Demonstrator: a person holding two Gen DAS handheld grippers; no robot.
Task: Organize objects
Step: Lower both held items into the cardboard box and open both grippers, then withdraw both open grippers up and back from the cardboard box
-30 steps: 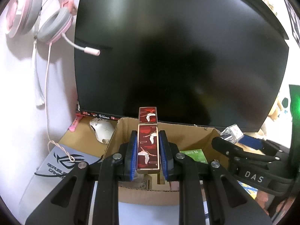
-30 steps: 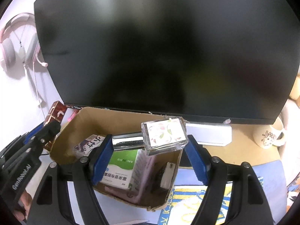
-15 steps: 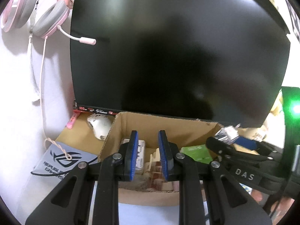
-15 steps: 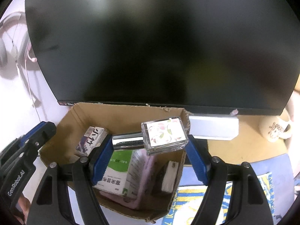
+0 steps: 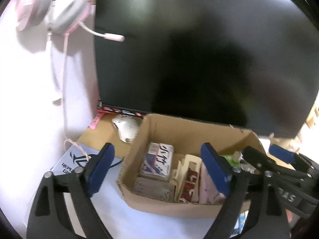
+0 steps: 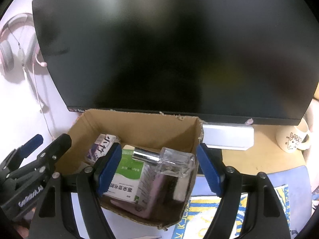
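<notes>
An open cardboard box [image 5: 191, 135] stands in front of a black monitor and holds several small packages. The red crane-pattern box [image 5: 187, 185] lies inside it beside a pink box [image 5: 209, 187]. My left gripper [image 5: 159, 167] is open and empty over the box's left half. My right gripper [image 6: 159, 169] is open over the box's right half [image 6: 139, 127]. A clear glass perfume bottle [image 6: 173, 161] with a silver cap lies between its jaws, over a green-and-white medicine box [image 6: 127, 177], touching neither pad.
The black monitor [image 6: 175, 49] rises right behind the box. A pink headset [image 5: 49, 10] hangs on the wall at left. A white mouse [image 5: 127, 127] and a grey ROG box [image 5: 67, 163] lie left of the box. A mug [image 6: 293, 139] stands at right.
My left gripper let go of the red crane-pattern box, which now lies in the cardboard box, and opened wide. My right gripper opened and the perfume bottle dropped lower into the box.
</notes>
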